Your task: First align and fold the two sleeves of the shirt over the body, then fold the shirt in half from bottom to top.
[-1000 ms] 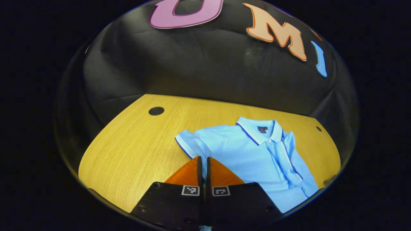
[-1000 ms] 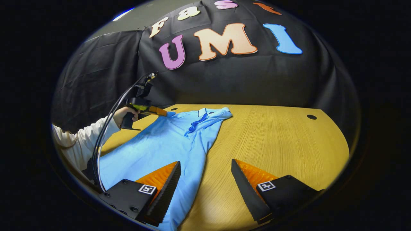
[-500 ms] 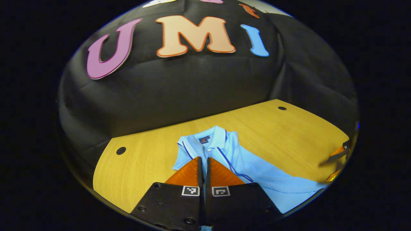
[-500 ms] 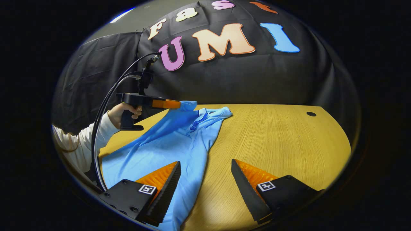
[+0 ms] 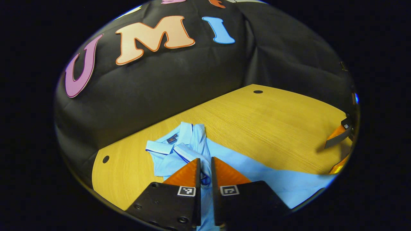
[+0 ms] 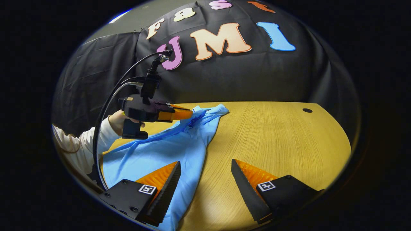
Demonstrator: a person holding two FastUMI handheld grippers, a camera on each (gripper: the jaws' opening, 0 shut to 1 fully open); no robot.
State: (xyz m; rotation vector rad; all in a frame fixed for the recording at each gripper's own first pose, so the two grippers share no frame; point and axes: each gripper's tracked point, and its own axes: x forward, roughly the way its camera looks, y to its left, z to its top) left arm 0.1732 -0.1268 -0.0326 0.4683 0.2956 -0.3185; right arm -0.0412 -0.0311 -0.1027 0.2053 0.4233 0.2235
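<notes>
Left gripper (image 5: 205,165) nearly closed, pinching light-blue polo shirt (image 5: 257,173); collar label (image 5: 172,139) unreadable. Right gripper (image 6: 205,176) wide open above wooden table (image 6: 273,138); right gripper view adds white-sleeved hand (image 6: 117,122).

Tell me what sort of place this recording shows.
Probably a staged recording booth, not a home: black cloth wall, a bare wooden table with a light blue polo shirt, and a cabled handheld left tool.
</notes>
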